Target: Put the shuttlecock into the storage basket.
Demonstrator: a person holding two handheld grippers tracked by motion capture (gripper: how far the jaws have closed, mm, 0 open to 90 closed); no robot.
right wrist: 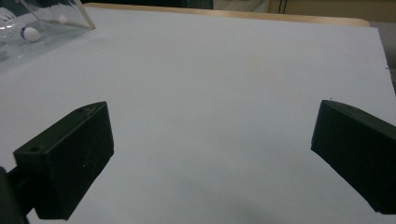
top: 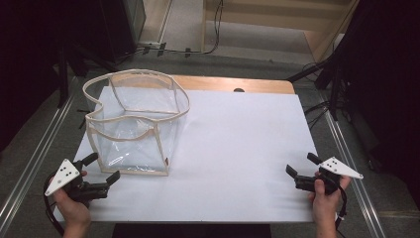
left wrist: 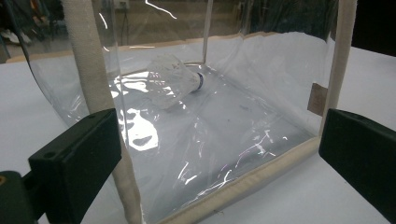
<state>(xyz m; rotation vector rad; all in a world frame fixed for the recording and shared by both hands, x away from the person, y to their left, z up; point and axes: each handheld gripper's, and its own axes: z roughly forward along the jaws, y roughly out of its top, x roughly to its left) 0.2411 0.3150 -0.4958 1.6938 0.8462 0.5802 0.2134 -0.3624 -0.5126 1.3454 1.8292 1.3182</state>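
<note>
A clear plastic bag (top: 133,124) with cream fabric trim stands upright and open-topped on the left part of the white table (top: 237,148). A white shuttlecock (left wrist: 175,81) lies on its side inside the bag (left wrist: 261,121), its cork (right wrist: 29,32) showing through the wall. My left gripper (top: 105,167) is open just in front of the bag's near left corner, its jaws either side of that corner without touching it. My right gripper (top: 300,164) is open near the table's right front, over bare surface and holding nothing.
A wooden strip (top: 233,84) runs along the table's far edge. Dark stands and cables (top: 327,74) flank the table on the floor beyond. The bag's cream bottom seam (left wrist: 243,184) lies close in front of my left jaws.
</note>
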